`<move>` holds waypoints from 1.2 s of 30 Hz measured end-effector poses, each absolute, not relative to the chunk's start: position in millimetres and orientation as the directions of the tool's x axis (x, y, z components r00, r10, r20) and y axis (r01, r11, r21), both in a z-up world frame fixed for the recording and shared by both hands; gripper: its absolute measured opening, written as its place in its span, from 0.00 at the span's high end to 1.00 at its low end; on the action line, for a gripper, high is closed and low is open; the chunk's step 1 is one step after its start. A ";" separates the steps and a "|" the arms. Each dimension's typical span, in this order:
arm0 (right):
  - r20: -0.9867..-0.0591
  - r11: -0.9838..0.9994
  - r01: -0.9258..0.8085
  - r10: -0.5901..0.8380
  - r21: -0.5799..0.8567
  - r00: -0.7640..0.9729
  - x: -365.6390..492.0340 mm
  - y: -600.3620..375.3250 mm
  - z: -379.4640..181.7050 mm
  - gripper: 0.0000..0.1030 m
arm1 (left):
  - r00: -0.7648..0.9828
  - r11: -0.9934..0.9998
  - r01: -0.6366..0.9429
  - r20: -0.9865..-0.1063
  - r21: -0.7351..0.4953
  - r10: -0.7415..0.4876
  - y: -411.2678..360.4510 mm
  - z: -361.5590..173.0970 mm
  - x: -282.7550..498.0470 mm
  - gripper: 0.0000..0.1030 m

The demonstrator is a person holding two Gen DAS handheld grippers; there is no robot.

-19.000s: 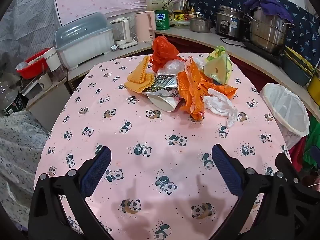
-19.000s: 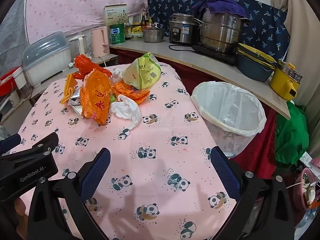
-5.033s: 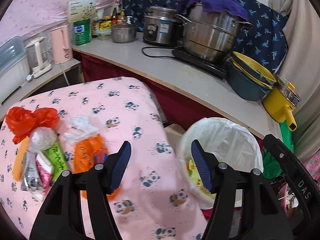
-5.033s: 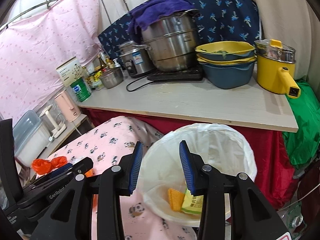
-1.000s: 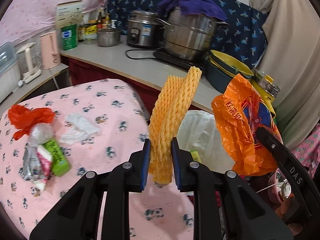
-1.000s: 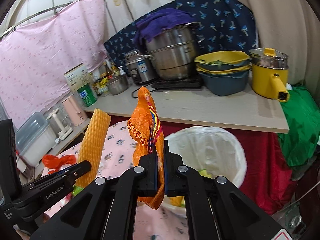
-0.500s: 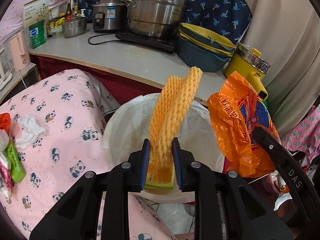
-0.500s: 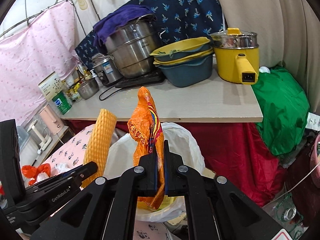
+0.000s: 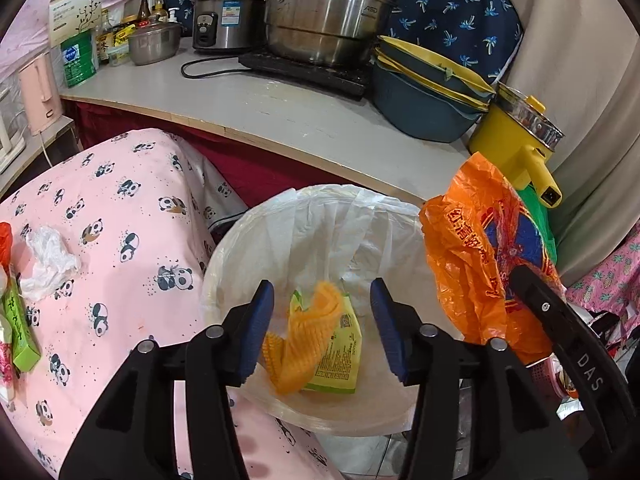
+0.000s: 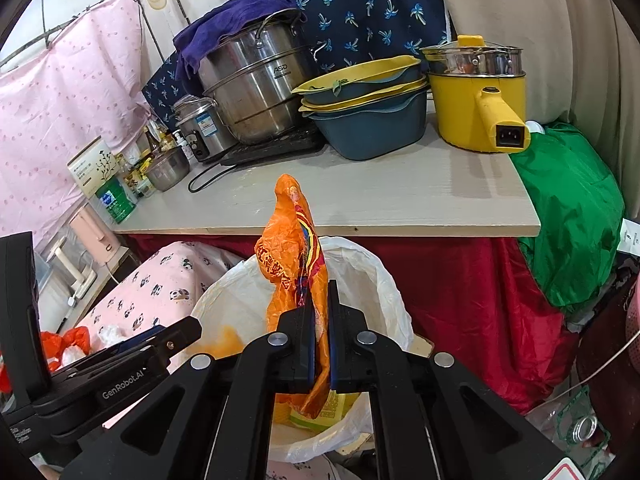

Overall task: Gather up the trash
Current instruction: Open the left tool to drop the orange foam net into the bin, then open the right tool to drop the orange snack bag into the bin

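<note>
Left gripper (image 9: 322,322) jaws are opening over the bin (image 9: 256,236) — nothing between them; right gripper (image 10: 319,346) clamps the orange bag (image 10: 294,256).

In the left wrist view the orange foam net (image 9: 306,344) in the lined trash bin (image 9: 256,236) is smeared with motion at its upper end, and it covers much of the yellow-green packet (image 9: 340,356) under it, whose print is too small to read. At that picture's left edge the red bag (image 9: 4,240) and the green box (image 9: 20,332) on the pink panda cloth (image 9: 120,216) are cut off. In the right wrist view the orange plastic bag (image 10: 294,256) hides the far wall of the bin, and the orange blur (image 10: 224,340) inside it cannot be made out. The bottle (image 10: 580,432) at lower right is cropped and dim.
</note>
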State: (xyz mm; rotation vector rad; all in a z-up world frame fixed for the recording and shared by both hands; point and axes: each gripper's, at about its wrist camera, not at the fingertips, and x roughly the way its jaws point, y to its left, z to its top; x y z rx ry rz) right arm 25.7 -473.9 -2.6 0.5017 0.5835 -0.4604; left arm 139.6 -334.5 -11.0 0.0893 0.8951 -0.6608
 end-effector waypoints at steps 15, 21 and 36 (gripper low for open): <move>-0.615 0.803 0.508 -0.237 0.312 0.752 53.4 -455.3 0.5 0.83 | 0.481 0.836 0.513 -0.742 -0.194 -0.467 -298.5 -2.9 153.3 0.51; -0.586 0.820 0.481 -0.233 0.311 0.776 54.9 -440.6 15.1 0.73 | 0.518 0.850 0.493 -0.723 -0.185 -0.457 -279.5 6.4 152.9 0.44; -0.572 0.880 0.372 -0.149 0.295 0.806 69.8 -374.8 35.0 0.69 | 0.588 0.911 0.382 -0.720 -0.153 -0.368 -208.7 17.7 158.9 0.43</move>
